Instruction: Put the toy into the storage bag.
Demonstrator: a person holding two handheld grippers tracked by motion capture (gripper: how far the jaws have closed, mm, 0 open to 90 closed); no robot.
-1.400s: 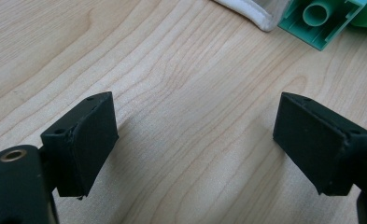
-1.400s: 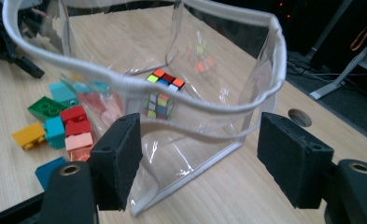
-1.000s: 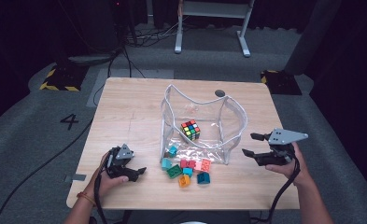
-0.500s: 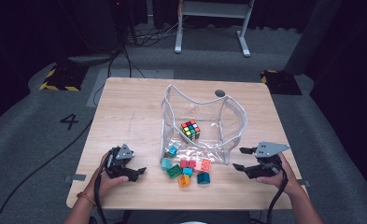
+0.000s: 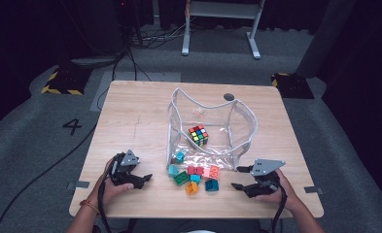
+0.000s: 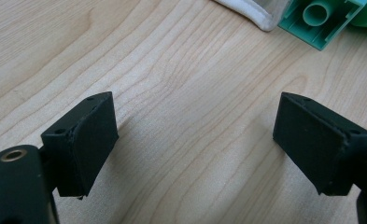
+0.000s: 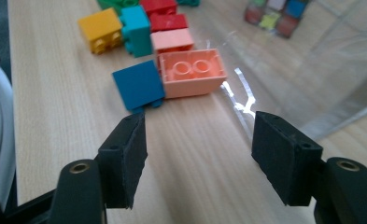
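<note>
A clear bag (image 5: pixel 237 126) with white trim stands open mid-table, a colour cube (image 5: pixel 198 134) inside it. Several toy bricks lie in front of it, among them a green one (image 5: pixel 181 178), an orange one (image 5: pixel 192 188) and a blue one (image 5: pixel 211 185). My left gripper (image 5: pixel 145 178) rests left of the bricks, open over bare wood (image 6: pixel 195 135). My right gripper (image 5: pixel 238 177) sits low, right of the bricks and pointing at them. Its jaws have just been closing, and it is still open with nothing between its jaws (image 7: pixel 200 154). A salmon brick (image 7: pixel 193 72) and the blue brick (image 7: pixel 137 84) lie just ahead of it.
The wooden table (image 5: pixel 130 121) has bare room on its left half and behind the bag. A round hole (image 5: pixel 229 97) sits near the far edge. Both hands lie close to the front edge. Cables and a stand's legs are on the floor beyond.
The right gripper has come down and moved left, from beside the bag to low over the table near the front edge. The left gripper has stayed put.
</note>
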